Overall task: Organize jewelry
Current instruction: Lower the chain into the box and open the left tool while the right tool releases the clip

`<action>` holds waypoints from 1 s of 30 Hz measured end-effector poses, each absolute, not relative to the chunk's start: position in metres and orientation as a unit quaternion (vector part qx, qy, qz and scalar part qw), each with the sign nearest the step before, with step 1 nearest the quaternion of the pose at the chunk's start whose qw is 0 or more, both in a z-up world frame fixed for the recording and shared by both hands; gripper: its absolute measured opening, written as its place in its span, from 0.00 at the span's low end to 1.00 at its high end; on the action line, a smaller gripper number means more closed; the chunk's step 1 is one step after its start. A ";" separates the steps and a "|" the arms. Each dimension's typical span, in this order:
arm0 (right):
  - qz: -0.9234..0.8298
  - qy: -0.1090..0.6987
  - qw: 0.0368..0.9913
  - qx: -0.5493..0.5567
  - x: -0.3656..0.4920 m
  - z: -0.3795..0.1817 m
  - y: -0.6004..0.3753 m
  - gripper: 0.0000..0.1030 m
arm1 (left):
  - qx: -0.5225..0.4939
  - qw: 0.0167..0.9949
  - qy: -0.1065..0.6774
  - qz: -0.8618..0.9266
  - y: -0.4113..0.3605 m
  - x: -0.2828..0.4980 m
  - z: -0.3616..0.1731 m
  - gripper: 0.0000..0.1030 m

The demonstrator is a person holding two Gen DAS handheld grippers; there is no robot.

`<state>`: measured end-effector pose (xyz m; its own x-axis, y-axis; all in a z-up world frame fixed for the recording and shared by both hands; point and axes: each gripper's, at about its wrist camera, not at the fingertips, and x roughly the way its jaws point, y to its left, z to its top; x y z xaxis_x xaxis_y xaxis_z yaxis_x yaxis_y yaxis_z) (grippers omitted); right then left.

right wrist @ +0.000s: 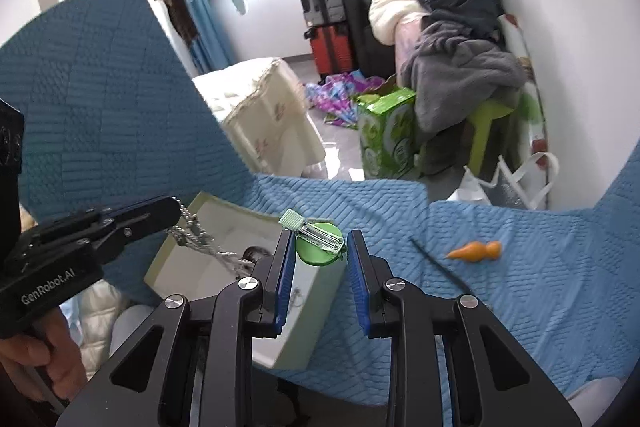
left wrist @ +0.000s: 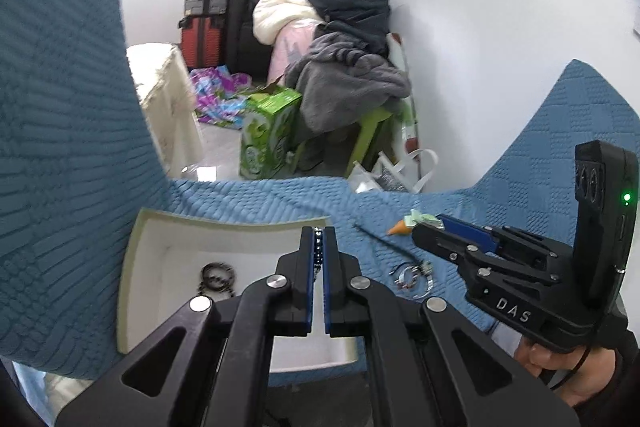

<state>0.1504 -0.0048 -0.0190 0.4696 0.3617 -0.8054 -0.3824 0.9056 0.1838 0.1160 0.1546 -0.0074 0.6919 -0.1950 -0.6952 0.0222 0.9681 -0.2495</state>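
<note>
My left gripper [left wrist: 319,229] is shut on a thin bead chain [left wrist: 318,247] over the open white box [left wrist: 224,221]. A dark beaded bracelet [left wrist: 218,275] lies inside the box. In the right wrist view the left gripper [right wrist: 175,207] holds the chain [right wrist: 196,231] so that it dangles into the box [right wrist: 316,307]. My right gripper [right wrist: 318,234] is shut on a green round hair clip [right wrist: 320,247] above the box's near corner. From the left wrist view the right gripper [left wrist: 420,227] hovers to the right of the box with the clip [left wrist: 420,219] at its tip.
On the blue quilted blanket [left wrist: 80,147] lie an orange carrot-shaped piece [right wrist: 476,251], a dark thin stick [right wrist: 440,267] and a small tangle of jewelry [left wrist: 412,275]. Beyond the blanket's edge are a green carton [left wrist: 268,131], suitcases and piled clothes. A hand [left wrist: 576,367] grips each handle.
</note>
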 end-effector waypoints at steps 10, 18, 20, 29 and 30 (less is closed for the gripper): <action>0.228 0.502 0.833 -0.040 0.142 -0.064 0.033 0.24 | -0.151 0.891 0.427 -0.042 0.192 0.107 -0.064 0.03; 0.233 0.522 0.818 -0.062 0.136 -0.101 0.053 0.24 | -0.140 0.879 0.455 -0.031 0.195 0.106 -0.096 0.03; 0.233 0.530 0.813 -0.065 0.135 -0.110 0.056 0.24 | -0.142 0.875 0.462 -0.030 0.195 0.107 -0.103 0.03; 0.236 0.540 0.805 -0.066 0.133 -0.116 0.055 0.24 | -0.159 0.870 0.466 -0.017 0.199 0.104 -0.107 0.03; 0.239 0.537 0.807 -0.063 0.133 -0.112 0.054 0.24 | -0.160 0.871 0.465 -0.016 0.199 0.104 -0.105 0.03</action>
<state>0.1328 0.0538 -0.1124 0.3101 0.3170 -0.8963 -0.4530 0.8781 0.1539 0.1036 0.1993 -0.1049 0.5669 -0.1761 -0.8048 -0.1208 0.9486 -0.2926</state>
